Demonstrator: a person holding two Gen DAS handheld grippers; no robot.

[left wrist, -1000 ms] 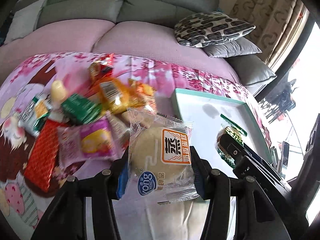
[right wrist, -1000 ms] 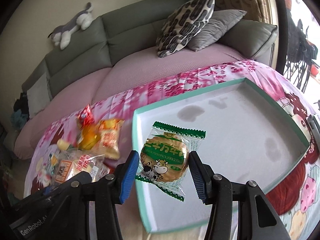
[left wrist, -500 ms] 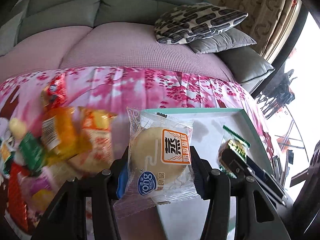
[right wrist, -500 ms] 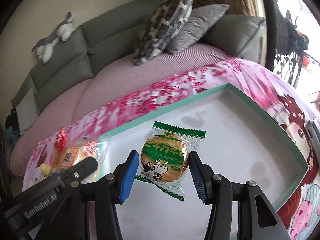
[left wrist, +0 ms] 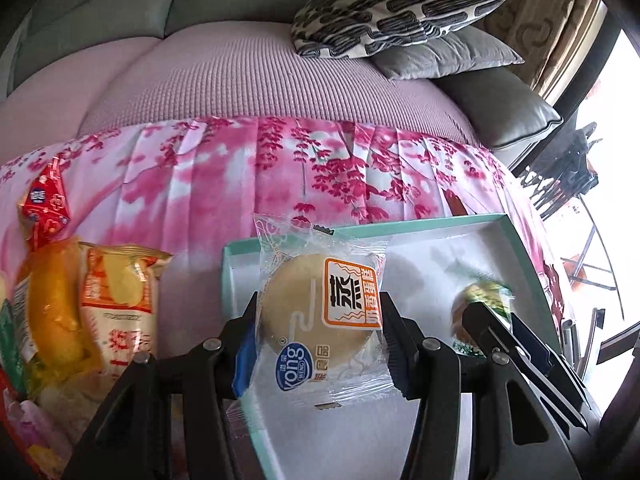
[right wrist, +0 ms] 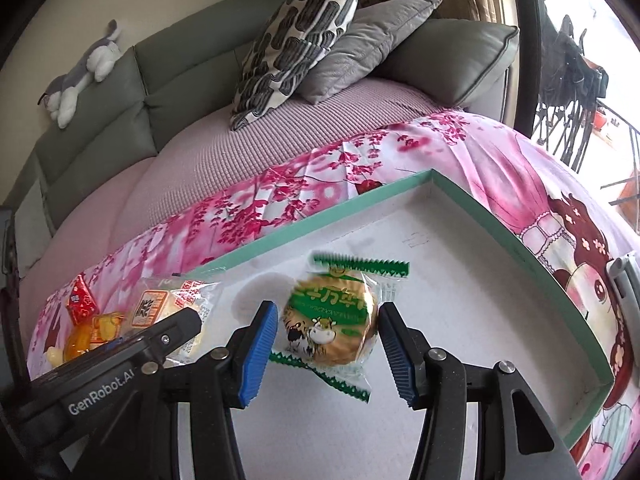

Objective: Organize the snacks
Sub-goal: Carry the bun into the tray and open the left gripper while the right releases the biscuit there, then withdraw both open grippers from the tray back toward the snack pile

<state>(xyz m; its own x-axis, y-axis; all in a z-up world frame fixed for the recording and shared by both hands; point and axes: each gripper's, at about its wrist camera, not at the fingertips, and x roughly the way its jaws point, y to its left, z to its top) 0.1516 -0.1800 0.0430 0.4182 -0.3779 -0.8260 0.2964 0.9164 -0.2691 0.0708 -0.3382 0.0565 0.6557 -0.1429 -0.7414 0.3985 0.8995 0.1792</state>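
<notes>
left gripper (left wrist: 318,328) grips pale cake (left wrist: 316,312); right gripper (right wrist: 328,346) released (green-wrapped biscuit (right wrist: 330,322) between) | tray (right wrist: 520,240)

My left fingers (left wrist: 256,344) cover the side edges of the pale cake packet (left wrist: 320,316). In the left view my right gripper (left wrist: 516,344) hides most of the green biscuit packet (left wrist: 482,294), which is blurred there. The snack pile (left wrist: 80,320) is cut off at the left edge. The tray's (right wrist: 520,240) near rim lies hidden beneath my grippers.
</notes>
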